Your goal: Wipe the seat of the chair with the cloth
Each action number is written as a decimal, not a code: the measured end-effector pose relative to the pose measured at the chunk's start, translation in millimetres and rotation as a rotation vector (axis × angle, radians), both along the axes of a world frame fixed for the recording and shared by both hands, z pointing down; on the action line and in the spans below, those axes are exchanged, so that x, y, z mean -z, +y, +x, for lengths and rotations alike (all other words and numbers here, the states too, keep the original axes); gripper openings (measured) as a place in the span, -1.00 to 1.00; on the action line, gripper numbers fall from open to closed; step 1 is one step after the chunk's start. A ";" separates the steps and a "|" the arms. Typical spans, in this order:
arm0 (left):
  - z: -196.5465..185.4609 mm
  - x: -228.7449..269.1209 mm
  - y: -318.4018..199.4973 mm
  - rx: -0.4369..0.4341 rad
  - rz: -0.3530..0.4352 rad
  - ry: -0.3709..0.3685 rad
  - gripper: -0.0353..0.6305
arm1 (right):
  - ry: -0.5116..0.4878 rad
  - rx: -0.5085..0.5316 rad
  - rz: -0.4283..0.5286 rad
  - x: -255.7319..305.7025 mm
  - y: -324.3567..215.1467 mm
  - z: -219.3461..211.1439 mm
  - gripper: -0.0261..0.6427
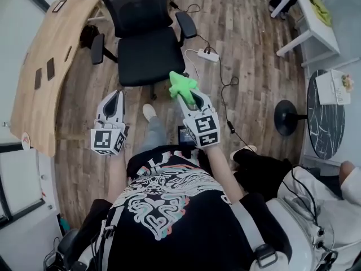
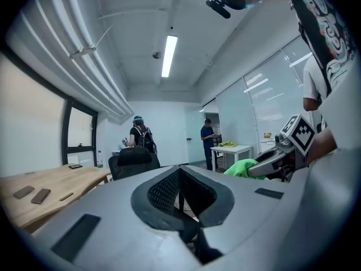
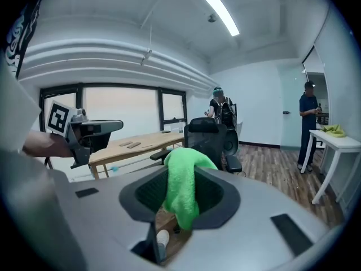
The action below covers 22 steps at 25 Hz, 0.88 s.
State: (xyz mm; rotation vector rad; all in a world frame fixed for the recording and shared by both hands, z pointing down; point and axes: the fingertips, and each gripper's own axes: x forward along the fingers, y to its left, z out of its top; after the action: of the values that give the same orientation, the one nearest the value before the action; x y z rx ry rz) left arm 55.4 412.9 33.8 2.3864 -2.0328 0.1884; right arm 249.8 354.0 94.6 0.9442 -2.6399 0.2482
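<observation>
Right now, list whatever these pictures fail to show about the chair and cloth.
- Base of the chair: head view, hidden under the seat.
- The seat: right gripper view, behind the cloth and right gripper.
- Dirt on the seat: head view, too small to tell.
- The cloth's full size: bunched in the right gripper; left gripper view shows only an edge.

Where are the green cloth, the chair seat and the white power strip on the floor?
green cloth (image 1: 181, 85): head view, on its bunched free end.
chair seat (image 1: 148, 61): head view, middle of the black cushion.
power strip (image 1: 207, 54): head view, middle of its white body.
</observation>
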 end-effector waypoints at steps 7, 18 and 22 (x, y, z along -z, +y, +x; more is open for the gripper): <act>-67.3 -5.3 -90.2 -0.003 0.011 -0.007 -0.89 | 0.047 -0.052 -0.020 -11.9 -89.2 -63.7 -0.60; -177.4 -11.1 -234.0 -0.067 -0.016 -0.028 -0.89 | 0.047 -0.148 -0.025 -14.8 -218.9 -161.4 -0.60; -204.3 -26.2 -270.8 -0.100 -0.028 -0.024 -0.89 | 0.039 -0.168 -0.035 -29.1 -243.6 -188.8 -0.60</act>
State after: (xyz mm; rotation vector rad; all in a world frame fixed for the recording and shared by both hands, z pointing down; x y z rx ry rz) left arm -149.0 142.1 59.9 2.4822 -1.9090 0.2447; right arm 60.9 110.4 123.8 1.1484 -2.5156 0.3109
